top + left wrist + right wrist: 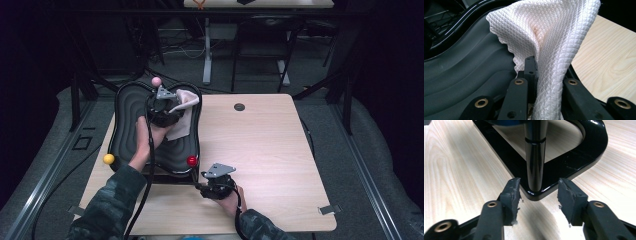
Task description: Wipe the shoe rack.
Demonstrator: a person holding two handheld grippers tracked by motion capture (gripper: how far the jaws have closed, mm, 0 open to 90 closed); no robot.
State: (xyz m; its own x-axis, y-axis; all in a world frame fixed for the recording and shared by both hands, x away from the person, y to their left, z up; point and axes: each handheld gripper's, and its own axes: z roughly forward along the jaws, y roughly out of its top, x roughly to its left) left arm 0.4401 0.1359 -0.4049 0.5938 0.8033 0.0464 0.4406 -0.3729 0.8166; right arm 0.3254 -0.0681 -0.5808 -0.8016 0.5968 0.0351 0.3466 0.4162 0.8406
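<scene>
Jaws of the left gripper [165, 107] clamp the cloth [549, 40] for wiping the tray [127, 125]; right gripper [537, 192] jaws stand part-open, straddling the post [535, 157] at 12 o'clock, apparently to steady it.

A pale waffle-weave cloth [554, 37] hangs bunched (pinched upright) over the black ridged tray [127, 120] at the surface's far left corner.

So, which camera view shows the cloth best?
The left gripper view: the white cloth is close, its woven pattern sharp, pinched in the left gripper. The high view shows it small, draped over the black tray.
</scene>
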